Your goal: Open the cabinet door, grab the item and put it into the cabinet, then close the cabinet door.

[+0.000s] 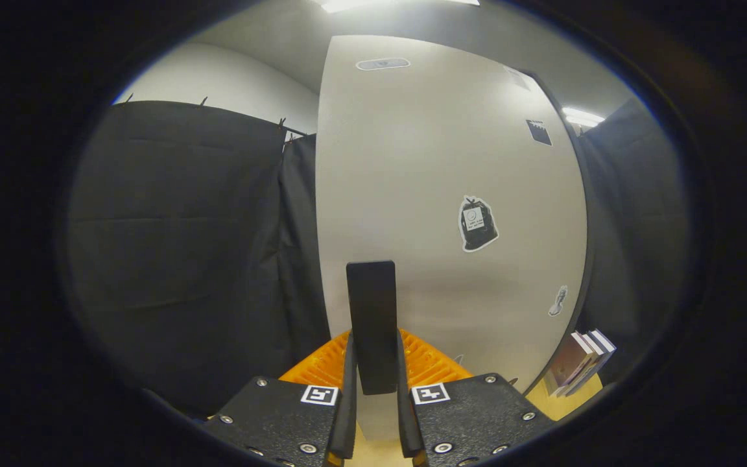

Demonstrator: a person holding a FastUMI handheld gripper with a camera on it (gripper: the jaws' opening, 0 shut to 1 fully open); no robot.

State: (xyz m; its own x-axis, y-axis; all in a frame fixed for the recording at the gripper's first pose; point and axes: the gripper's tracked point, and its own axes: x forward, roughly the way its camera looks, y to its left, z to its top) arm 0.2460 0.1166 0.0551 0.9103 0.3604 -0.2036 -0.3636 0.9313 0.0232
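Observation:
A pale grey cabinet door [438, 194] with a few stickers stands close ahead of me. From it sticks out a black flat upright handle [371, 305], which sits between my fingers. My gripper [373, 366] is shut on this handle, with both fingers [349, 389] pressed against its sides. The door's left edge stands out against black cloth. Along its right edge runs a dark strip [582, 259]. I cannot tell how far the door stands from its frame.
Several books [581, 363] lean together on a light wooden surface [568, 402] beyond the door's lower right corner. Black cloth [179, 227] hangs to the left, and more of it [633, 214] to the right. A ceiling light [582, 117] glows up right.

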